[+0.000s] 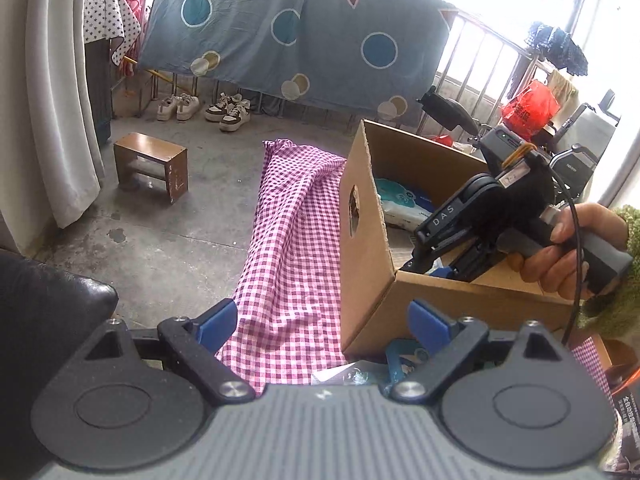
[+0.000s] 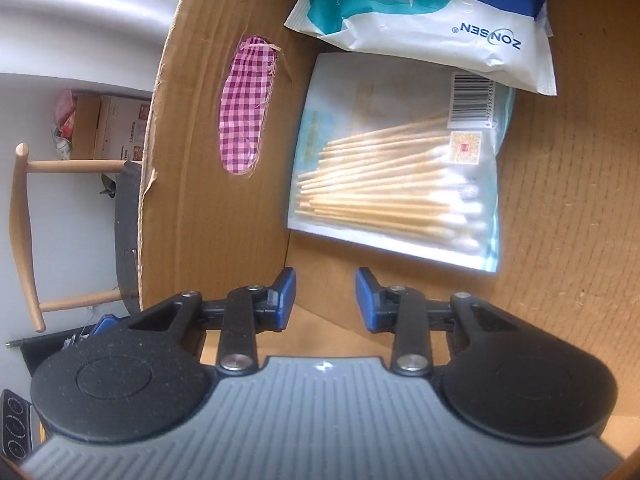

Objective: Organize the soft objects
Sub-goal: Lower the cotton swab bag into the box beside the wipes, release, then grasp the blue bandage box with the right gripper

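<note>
An open cardboard box (image 1: 368,240) stands on a pink checked cloth (image 1: 288,240). In the left wrist view my left gripper (image 1: 324,324) is open wide above the cloth at the box's near corner, holding nothing. A teal packet (image 1: 400,362) lies just below its right finger. A hand holds my right gripper (image 1: 434,270) tipped down inside the box. In the right wrist view the right gripper (image 2: 326,298) is open a little with nothing between its fingers. Ahead of it on the box floor (image 2: 560,200) lie a bag of cotton swabs (image 2: 392,176) and a wet wipes pack (image 2: 432,12).
A small wooden stool (image 1: 152,166) and pairs of shoes (image 1: 204,108) are on the concrete floor. A blue sheet (image 1: 280,36) hangs on the railing behind. A grey curtain (image 1: 52,100) hangs at left, a black cushion (image 1: 44,312) sits near left, a red bag (image 1: 530,108) behind the box.
</note>
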Motion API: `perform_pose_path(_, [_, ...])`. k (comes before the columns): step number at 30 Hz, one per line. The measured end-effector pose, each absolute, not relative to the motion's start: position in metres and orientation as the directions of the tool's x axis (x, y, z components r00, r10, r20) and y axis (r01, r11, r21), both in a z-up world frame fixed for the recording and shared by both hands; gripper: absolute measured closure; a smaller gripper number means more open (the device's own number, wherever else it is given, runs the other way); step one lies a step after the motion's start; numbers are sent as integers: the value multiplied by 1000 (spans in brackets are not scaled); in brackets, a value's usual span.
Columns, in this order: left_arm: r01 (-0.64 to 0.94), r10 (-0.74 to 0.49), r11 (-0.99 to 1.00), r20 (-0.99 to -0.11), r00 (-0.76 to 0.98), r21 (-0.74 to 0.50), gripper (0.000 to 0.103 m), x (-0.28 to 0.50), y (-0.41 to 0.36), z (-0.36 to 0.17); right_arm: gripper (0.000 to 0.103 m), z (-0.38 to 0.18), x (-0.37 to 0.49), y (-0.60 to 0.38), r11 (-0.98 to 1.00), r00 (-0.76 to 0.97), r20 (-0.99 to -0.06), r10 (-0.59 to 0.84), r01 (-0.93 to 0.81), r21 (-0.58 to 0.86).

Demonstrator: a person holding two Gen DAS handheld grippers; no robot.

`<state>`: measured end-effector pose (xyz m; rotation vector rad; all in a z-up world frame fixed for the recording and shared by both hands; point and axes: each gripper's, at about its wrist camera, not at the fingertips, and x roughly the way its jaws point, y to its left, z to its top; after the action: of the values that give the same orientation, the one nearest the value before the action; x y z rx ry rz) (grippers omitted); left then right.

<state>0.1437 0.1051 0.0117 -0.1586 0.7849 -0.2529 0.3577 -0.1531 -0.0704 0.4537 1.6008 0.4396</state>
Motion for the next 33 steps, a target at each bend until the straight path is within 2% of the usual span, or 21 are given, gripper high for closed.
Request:
perform_pose_path(7, [172,-296,954,-688,663,-245,10,136,106,7,71,-76,368,-164,798,-18,-803,596,125,590])
perform_pose_path(9, [179,-304,952,-691,656,-249,10,134,104,7,67,-72,362,-169,793,-32,-796,604,130,596])
perform_pose_path(10, [183,-310,950,-694,650,-253,10,133,104,6,61,-66,357,-171,789,-26,-793,609,120,602])
perform_pose_path(11, [189,-317,948,-696,644,-257,10,131,103,6,57,-55,349,-176,785,-6,-789,614,103,610])
perform_pose_path(14, [211,-361,932,-695,621,-295,10,125,102,5,55,-12,316,-193,764,90,-763,640,27,644])
perform_pose_path(18, [264,-432,902,-691,580,-342,10,120,98,4,53,49,255,-226,720,224,-690,688,-87,689])
perform_pose_path(21, [318,-459,888,-699,548,-334,10,117,85,1,53,73,206,-252,724,291,-672,681,-130,677])
perform_pose_path(24, [388,-456,880,-717,527,-275,10,112,61,-5,53,64,170,-253,752,314,-693,649,-124,648])
perform_pose_path(27, [444,-430,874,-743,513,-199,11,109,34,-17,57,31,150,-243,789,310,-734,604,-102,606])
perform_pose_path(33, [513,-356,857,-781,513,-54,11,107,-2,-36,62,-25,154,-214,856,292,-812,505,-53,514])
